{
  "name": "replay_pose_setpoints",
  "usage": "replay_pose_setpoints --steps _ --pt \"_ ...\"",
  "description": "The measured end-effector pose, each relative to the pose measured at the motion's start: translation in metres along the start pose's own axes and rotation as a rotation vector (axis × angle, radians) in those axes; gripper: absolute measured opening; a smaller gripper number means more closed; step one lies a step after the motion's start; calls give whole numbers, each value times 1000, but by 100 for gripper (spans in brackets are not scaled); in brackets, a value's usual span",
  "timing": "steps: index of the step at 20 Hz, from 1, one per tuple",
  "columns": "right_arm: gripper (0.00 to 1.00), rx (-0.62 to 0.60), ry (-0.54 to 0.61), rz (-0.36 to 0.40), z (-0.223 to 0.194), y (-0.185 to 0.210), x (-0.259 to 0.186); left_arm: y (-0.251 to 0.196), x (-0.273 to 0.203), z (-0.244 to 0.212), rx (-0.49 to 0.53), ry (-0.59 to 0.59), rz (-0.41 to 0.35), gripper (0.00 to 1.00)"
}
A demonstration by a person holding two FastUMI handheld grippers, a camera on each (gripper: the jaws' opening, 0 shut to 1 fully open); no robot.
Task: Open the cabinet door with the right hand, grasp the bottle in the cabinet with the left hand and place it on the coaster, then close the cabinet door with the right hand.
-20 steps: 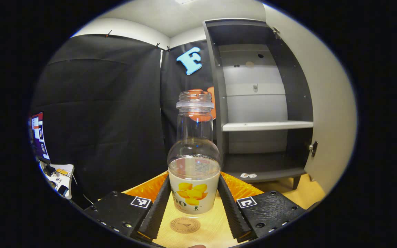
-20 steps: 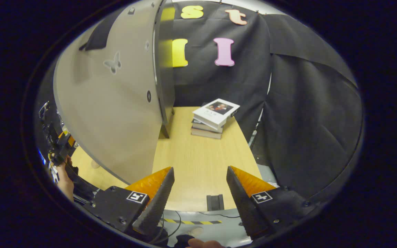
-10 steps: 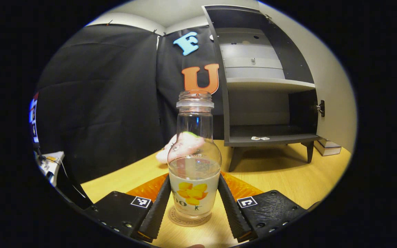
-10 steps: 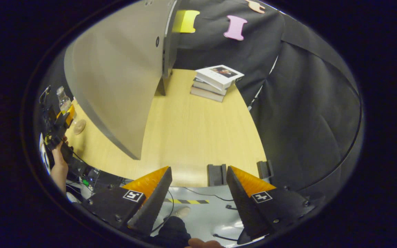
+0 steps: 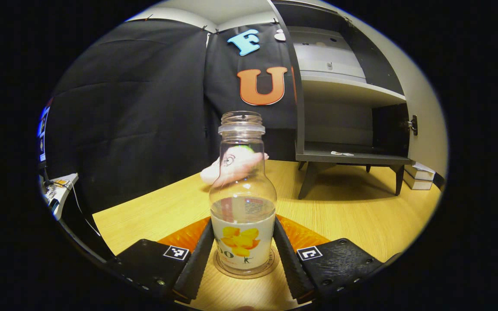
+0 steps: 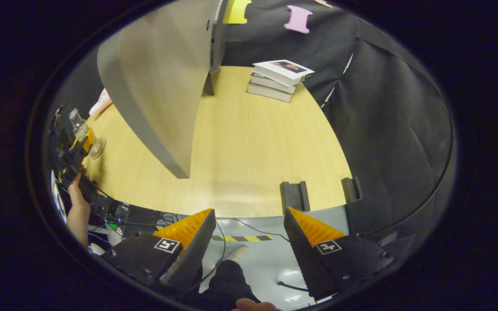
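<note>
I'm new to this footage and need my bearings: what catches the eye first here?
The clear bottle, standing on a round coaster between the left gripper fingers. Behind it to the right, the dark cabinet gapes open, its big pale door swung out over the wooden table.

A stack of books (image 6: pixel 280 77) lies at the table's (image 6: pixel 249 147) far edge by the black cloth wall; a pink soft toy (image 5: pixel 231 166) rests farther left along that far side; two black brackets (image 6: pixel 294 196) clamp its near edge
</note>
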State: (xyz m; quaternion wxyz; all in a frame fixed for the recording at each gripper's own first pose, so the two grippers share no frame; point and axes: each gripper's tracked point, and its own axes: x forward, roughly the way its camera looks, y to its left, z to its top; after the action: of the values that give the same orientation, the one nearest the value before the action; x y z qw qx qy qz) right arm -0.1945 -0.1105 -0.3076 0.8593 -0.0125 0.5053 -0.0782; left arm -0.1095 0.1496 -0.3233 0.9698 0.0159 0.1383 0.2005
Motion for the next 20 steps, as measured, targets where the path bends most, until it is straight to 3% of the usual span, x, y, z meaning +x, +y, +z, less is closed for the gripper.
replay_pose_setpoints --steps 10,20 --pt "99 42 35 7 7 11 6 -5 4 -7 -69 38 -22 83" --pt "99 54 34 16 3 13 2 -8 4 -18 -60 81 -31 83"
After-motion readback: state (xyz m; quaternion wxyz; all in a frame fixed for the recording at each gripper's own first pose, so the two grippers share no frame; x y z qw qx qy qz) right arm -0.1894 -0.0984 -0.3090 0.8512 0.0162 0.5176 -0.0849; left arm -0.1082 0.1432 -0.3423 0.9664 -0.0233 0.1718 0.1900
